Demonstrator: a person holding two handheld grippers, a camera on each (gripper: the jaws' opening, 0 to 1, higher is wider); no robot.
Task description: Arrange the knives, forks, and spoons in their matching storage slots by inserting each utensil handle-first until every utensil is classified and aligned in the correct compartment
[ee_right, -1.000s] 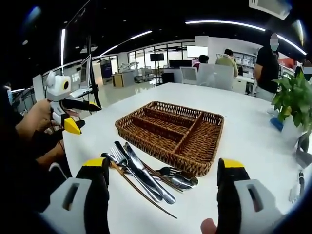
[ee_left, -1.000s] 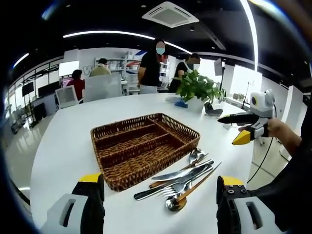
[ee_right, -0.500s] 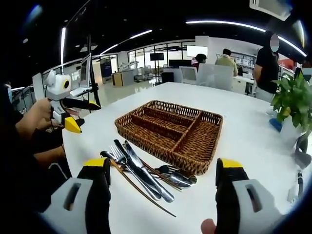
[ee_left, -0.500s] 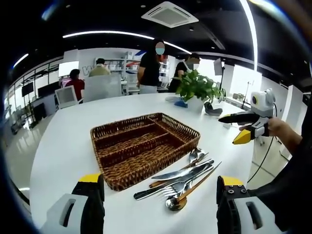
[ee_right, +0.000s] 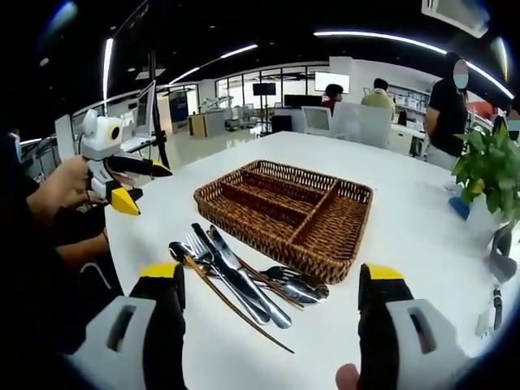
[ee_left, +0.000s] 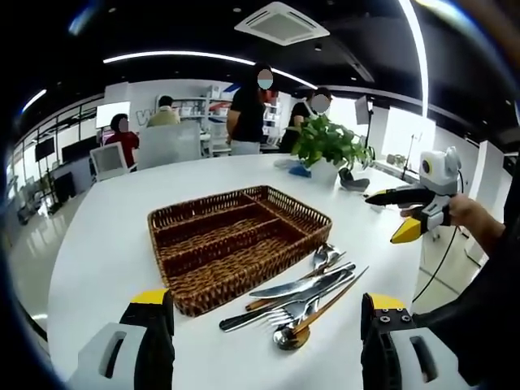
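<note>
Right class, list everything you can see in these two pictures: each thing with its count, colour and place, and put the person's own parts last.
Woven wicker cutlery basket: one, brown, empty, mid-table.
Pile of metal cutlery: one, silver with some wooden handles, on the table beside the basket.
Round white table: one, under everything.
Potted green plant: one, white pot, far side of the table.
People in the background: several, standing or seated.
Left hand-held gripper: yellow-tipped, open, held off the table's edge.
Right hand-held gripper: yellow-tipped, open, held beside the table.

In my cutlery pile (ee_left: 294,302) the pieces overlap, hiding some handles; I can't count them. The bench (ee_right: 422,244) runs off frame.
</note>
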